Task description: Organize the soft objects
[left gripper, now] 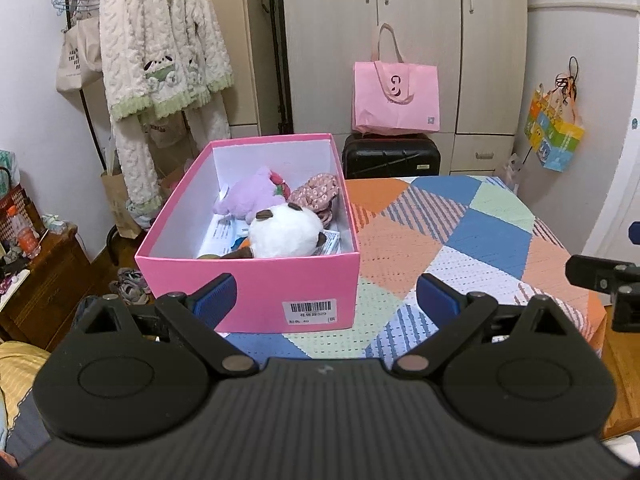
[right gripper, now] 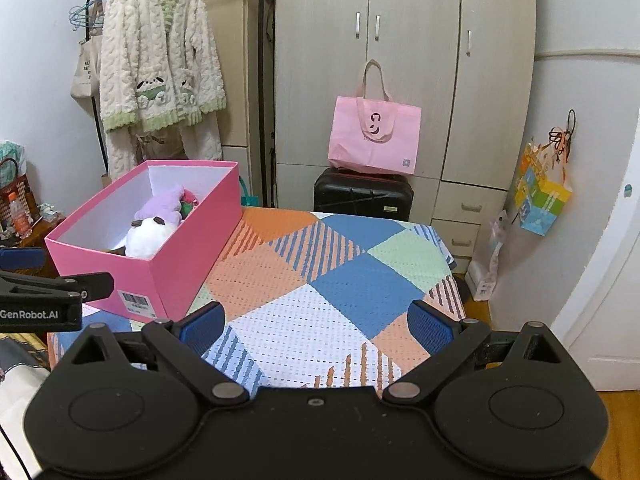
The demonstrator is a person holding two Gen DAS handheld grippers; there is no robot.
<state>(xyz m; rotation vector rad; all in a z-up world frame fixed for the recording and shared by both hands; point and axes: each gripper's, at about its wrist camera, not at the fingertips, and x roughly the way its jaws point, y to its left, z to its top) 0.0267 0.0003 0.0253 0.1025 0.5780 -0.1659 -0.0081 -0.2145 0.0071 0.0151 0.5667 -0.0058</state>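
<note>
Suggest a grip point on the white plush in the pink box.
Probably from above, jaws across the round body of the white plush. It lies uppermost at the near end of the pink box, whose walls block any side approach. Avoid the small brown ears.

Count on inspection: one pink box (left gripper: pixel 256 280), open, on one patchwork-covered table (left gripper: pixel 480 240). Inside it, three soft items visible: one white plush (left gripper: pixel 284 232), one purple plush (left gripper: pixel 252 196), one floral fabric piece (left gripper: pixel 318 194); printed papers (left gripper: pixel 222 236) lie beneath, number not determinable. Two grippers present, left gripper (left gripper: pixel 326 302) and right gripper (right gripper: pixel 316 326), both empty with jaws apart. Behind: one pink tote bag (left gripper: pixel 396 98), one black suitcase (left gripper: pixel 390 156), one fleece robe (left gripper: pixel 160 40), one multicoloured bag (left gripper: pixel 554 132).
</note>
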